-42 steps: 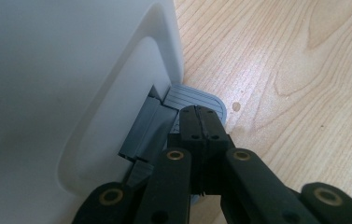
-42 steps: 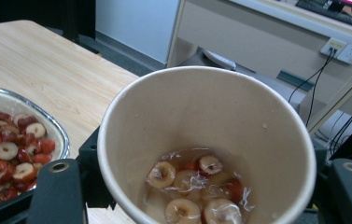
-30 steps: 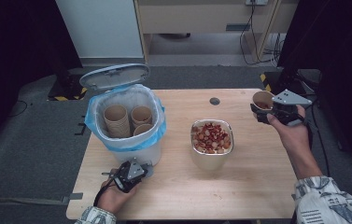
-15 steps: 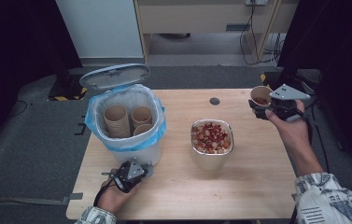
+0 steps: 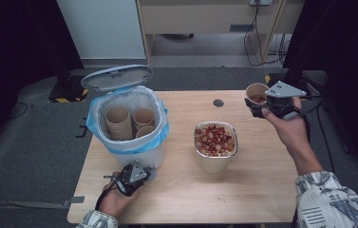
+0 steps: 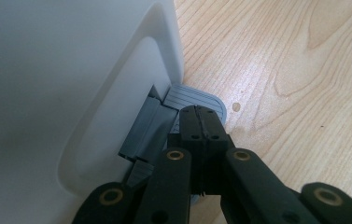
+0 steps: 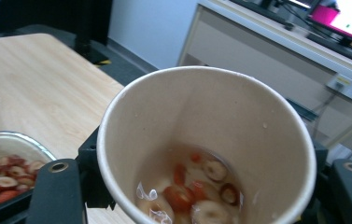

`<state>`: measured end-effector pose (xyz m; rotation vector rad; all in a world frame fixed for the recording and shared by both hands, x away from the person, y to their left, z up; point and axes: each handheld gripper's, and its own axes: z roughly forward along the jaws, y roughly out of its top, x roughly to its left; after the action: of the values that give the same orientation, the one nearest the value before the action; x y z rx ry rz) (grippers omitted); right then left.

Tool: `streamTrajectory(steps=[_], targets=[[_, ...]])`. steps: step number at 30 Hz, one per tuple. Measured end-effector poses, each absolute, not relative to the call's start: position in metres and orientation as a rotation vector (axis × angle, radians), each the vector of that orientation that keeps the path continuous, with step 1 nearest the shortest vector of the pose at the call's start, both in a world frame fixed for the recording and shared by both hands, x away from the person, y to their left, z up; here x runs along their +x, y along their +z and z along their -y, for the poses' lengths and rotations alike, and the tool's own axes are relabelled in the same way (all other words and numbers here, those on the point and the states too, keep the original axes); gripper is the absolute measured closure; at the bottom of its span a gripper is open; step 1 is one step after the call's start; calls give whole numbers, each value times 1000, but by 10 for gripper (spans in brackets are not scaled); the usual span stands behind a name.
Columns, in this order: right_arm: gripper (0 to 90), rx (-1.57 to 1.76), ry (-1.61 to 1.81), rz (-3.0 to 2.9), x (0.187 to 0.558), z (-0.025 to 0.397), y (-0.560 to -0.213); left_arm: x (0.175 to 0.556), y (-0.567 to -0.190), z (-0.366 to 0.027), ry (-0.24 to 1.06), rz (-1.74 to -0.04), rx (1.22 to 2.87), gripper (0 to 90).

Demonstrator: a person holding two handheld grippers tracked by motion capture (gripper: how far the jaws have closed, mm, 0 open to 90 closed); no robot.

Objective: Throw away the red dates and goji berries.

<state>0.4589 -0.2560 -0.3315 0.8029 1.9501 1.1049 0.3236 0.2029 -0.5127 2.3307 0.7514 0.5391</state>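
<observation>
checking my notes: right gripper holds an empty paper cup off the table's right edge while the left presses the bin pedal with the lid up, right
Not quite: the paper cup in the right gripper is not empty. The right gripper view shows liquid and red fruit slices at its bottom. The rest holds: the left gripper is shut on the bin's pedal, and the lid is up.

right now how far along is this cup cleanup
Done: three paper cups already sit in the bin, whose lid is up. In hand: the right gripper holds a paper cup with fruit slices and liquid; the left gripper, shut, presses the bin pedal. Left: probably emptying it into the metal bowl, then binning it.
</observation>
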Motion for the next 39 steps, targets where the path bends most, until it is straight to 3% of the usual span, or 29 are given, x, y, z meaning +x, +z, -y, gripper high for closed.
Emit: streamTrajectory(steps=[39], targets=[[296,620,1096,-1962,476,219,-309,324,-513,-202,545,-748,2330,898]])
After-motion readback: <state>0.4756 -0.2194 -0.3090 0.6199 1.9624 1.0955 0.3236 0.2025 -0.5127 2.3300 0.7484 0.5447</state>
